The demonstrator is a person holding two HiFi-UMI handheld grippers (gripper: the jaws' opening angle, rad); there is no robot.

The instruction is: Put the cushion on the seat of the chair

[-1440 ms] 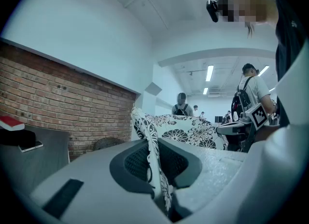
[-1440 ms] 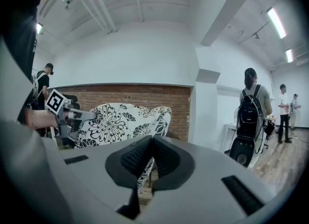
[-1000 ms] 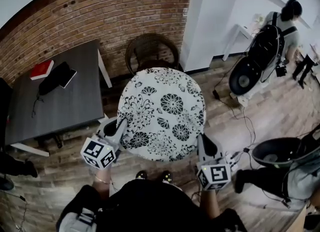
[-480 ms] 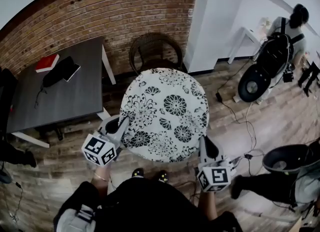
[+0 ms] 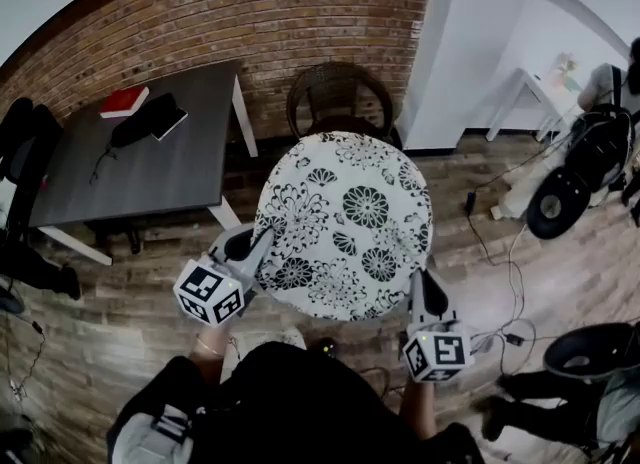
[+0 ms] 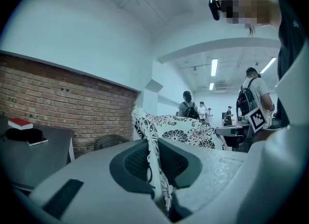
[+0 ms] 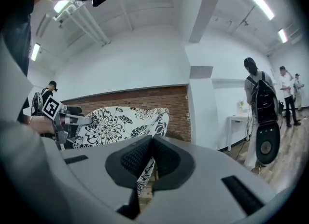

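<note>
1. We hold one round, flower-printed cushion [image 5: 345, 222] in the air, flat side up, one tool on each side of its near rim.
2. The left tool [image 5: 260, 244] is closed on the cushion's left edge, and its own view shows the fabric pinched between the pads.
3. The right tool [image 5: 419, 280] is likewise clamped on the right edge, with the cloth hanging down between its closed jaws.
4. One wicker chair [image 5: 340, 97] stands against the brick wall [image 5: 250, 2]. In the head view the cushion's far rim overlaps its seat.
5. One dark desk [image 5: 150, 177] stands left of the chair, its near corner and white leg close to the left tool. One red book [image 5: 124, 102] lies on its far end.
6. One white pillar [image 5: 470, 42] stands just right of the chair, so the chair sits in a gap between desk and pillar.
7. The wooden floor [image 5: 130, 302] to our left is open. To our right, cables [image 5: 500, 282] trail across it.
</note>
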